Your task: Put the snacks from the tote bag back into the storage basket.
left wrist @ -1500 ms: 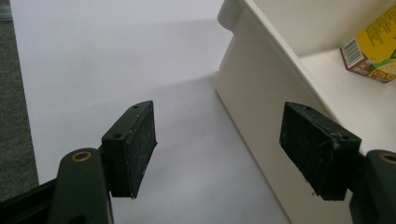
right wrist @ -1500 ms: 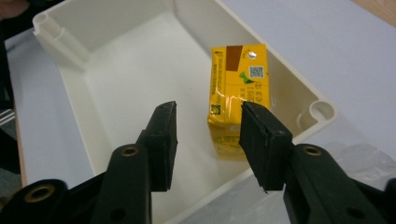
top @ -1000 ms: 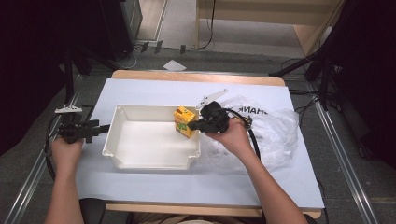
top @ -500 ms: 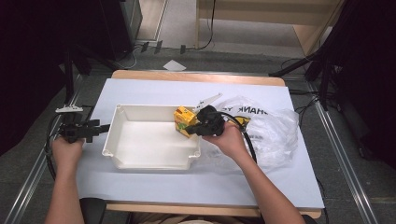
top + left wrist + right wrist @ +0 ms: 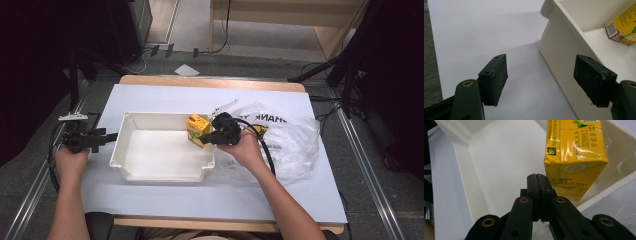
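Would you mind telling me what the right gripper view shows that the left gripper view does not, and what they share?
Right gripper view alone: the right gripper, jaws pressed together with nothing between them, just in front of the yellow carton, whose printed date codes are readable.

Left gripper view alone: the left gripper, jaws wide apart, pointed at the outer wall and corner of the white tray, above the white sheet.

Both: the tray's pale interior and part of the carton inside it.
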